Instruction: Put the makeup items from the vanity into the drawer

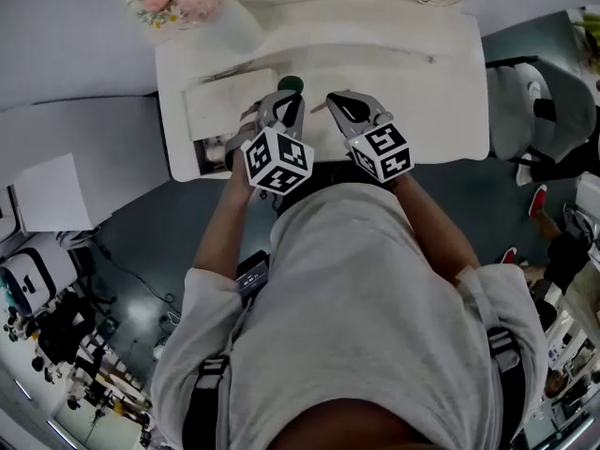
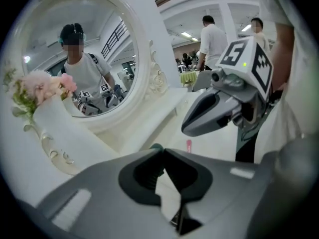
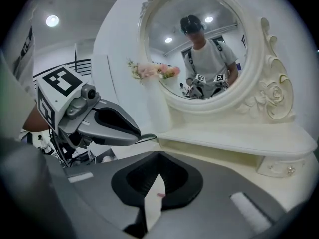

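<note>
Left gripper (image 2: 163,150) looks clenched, with a dark green item (image 2: 156,146) just at its tips. Right gripper (image 3: 159,154) is clenched, empty. A small pink item (image 2: 189,144) lies on the desk (image 1: 422,92), center frame.

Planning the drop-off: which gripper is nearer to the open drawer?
Left. The left gripper is at the drawer's right edge, holding a dark green item; the right gripper is farther right, beside it over the vanity top.
</note>
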{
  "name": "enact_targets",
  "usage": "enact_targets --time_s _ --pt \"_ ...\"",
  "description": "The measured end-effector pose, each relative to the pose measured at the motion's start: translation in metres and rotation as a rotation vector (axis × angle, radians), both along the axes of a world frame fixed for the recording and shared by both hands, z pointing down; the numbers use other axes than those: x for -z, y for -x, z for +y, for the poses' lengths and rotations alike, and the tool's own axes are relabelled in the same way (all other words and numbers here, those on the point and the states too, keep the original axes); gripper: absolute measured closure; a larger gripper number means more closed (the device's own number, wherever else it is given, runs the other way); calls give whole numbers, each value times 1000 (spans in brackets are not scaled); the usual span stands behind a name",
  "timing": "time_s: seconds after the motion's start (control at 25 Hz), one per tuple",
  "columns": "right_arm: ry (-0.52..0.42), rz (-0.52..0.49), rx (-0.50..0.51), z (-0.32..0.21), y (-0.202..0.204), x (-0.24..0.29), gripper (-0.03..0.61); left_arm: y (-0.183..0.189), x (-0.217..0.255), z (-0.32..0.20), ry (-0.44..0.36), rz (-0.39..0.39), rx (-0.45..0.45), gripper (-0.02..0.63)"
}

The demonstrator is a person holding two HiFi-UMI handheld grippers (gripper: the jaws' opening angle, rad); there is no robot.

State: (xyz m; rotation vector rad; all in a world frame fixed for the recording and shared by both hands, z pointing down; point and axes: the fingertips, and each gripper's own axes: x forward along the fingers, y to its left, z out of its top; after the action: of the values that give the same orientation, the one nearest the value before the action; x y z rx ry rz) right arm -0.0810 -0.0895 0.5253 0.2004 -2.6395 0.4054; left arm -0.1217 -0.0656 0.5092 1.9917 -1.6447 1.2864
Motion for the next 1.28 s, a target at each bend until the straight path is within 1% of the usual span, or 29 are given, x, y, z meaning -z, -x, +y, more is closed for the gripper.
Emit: enact_targets --time_s 0.32,0.48,0.6,0.68,0.88,1.0,1.12,1.28 --pt "2 4 151 40 43 -8 580 17 -7 63 19 17 114 597" --pt "12 7 225 63 61 -15 580 27 -20 97 63 23 166 597" --pt "23 15 258 77 67 -22 580 30 -31 120 107 32 182 597" --pt "27 24 264 83 70 -27 580 34 -39 132 141 24 166 597" --pt "29 51 244 84 73 -39 580 44 -71 156 249 5 65 597" --pt "25 76 197 79 69 -41 580 54 -89 164 302 -11 14 597" --pt "19 91 142 73 65 -40 580 63 -105 168 334 -41 -34 597" --pt "21 93 90 63 60 -40 580 63 -119 169 369 -31 -63 595"
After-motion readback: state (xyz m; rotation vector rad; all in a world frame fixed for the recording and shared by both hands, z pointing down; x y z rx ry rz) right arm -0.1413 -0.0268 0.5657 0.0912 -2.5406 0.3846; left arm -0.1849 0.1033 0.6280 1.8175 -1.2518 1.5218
